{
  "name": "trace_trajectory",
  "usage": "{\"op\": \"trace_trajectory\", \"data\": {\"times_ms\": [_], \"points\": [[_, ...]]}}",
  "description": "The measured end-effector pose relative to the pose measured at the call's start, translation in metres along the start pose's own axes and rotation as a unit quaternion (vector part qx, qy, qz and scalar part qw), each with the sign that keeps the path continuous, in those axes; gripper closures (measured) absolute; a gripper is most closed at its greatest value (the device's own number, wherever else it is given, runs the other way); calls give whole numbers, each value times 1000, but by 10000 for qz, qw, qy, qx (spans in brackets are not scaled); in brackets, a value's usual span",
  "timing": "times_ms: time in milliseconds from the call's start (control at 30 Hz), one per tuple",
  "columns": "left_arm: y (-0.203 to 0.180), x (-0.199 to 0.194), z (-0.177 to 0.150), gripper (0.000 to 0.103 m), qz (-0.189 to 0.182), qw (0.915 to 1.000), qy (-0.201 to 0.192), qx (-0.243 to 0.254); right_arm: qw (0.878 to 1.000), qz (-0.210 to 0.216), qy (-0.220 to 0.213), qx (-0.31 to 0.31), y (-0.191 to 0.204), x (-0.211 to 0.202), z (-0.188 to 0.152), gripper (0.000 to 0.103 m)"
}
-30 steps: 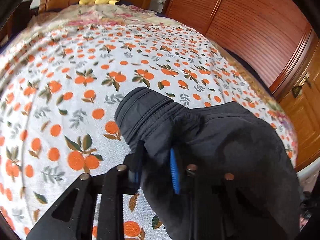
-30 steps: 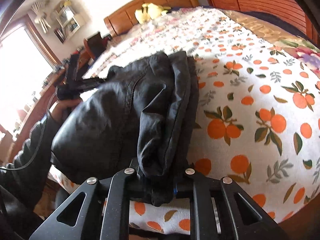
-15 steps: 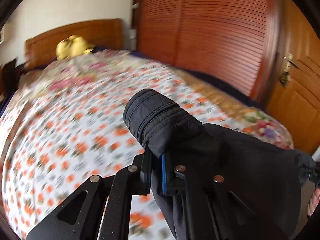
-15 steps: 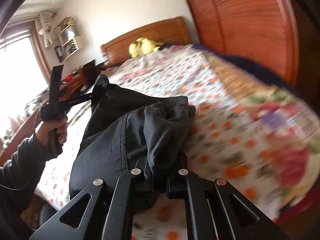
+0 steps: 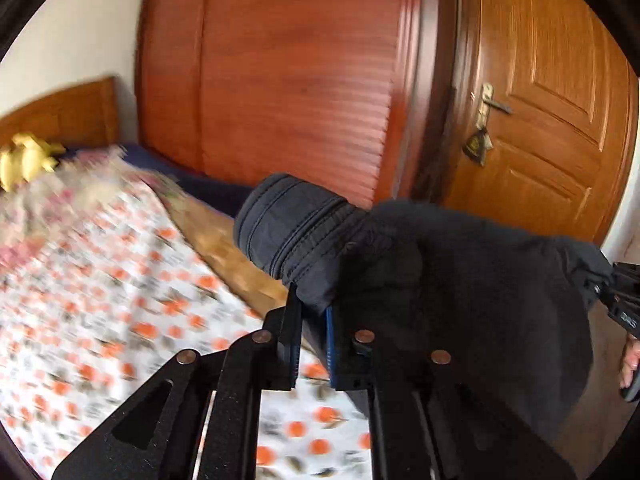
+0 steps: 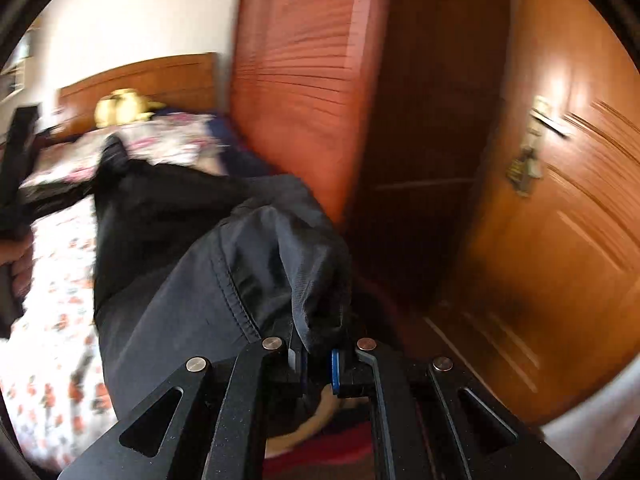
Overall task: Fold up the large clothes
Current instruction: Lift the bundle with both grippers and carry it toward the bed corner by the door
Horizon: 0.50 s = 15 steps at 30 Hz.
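Note:
A large black jacket [image 5: 460, 300] hangs in the air, stretched between my two grippers. In the left wrist view its ribbed cuff [image 5: 288, 224] sticks out past my left gripper [image 5: 313, 317]; the jaws are opening slightly, with the fabric still pinched between the blue pads. My right gripper [image 6: 316, 354] is shut on a bunched fold of the same jacket [image 6: 192, 280]. Each view catches the other gripper: the right one [image 5: 624, 304] at the right edge, the left one [image 6: 16, 176] at the far left, held by a hand [image 6: 16, 256].
Below and to the left lies the bed [image 5: 100, 300] with an orange-print sheet, a yellow plush toy [image 5: 24, 156] by the wooden headboard. A louvred wooden wardrobe [image 5: 288, 80] and a wooden door [image 5: 540, 120] with keys [image 5: 476, 144] stand ahead.
Both grippers have risen and swung right, lifting the jacket off the bed. The views now face the wardrobe and door instead of the sheet. Both scenes are motion-blurred.

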<state>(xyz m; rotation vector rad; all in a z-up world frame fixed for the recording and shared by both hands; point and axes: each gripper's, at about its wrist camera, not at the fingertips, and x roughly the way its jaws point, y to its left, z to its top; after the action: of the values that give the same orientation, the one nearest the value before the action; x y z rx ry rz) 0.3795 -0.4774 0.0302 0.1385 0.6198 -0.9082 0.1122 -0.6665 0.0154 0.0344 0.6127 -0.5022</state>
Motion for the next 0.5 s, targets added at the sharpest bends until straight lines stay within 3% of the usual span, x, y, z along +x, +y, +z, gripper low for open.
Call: {"op": "trace_trajectory", "data": {"times_ms": [67, 133, 167, 200, 333, 400, 500], "points": [[-8, 19, -11, 87, -101, 9991, 401, 132, 9989, -132, 326, 299, -14, 21, -14, 95], [-11, 19, -25, 87, 140, 9984, 383, 381, 9961, -210, 685, 507, -22, 43, -34, 94], [-12, 18, -29, 82, 144, 9980, 406, 466, 9946, -289, 810, 576, -24, 51, -42, 94], [-10, 15, -32, 70, 105, 9977, 447, 493, 9938, -309, 851, 638, -27, 56, -49, 93], [6, -7, -40, 51, -91, 9983, 397, 421, 9921, -515, 870, 747, -35, 59, -55, 72], [9, -18, -42, 27, -159, 9987, 357, 340, 9919, -699, 753, 747, -43, 54, -47, 64], [5, -32, -48, 22, -259, 9991, 182, 294, 9925, -909, 423, 694, -34, 34, -35, 52]]}}
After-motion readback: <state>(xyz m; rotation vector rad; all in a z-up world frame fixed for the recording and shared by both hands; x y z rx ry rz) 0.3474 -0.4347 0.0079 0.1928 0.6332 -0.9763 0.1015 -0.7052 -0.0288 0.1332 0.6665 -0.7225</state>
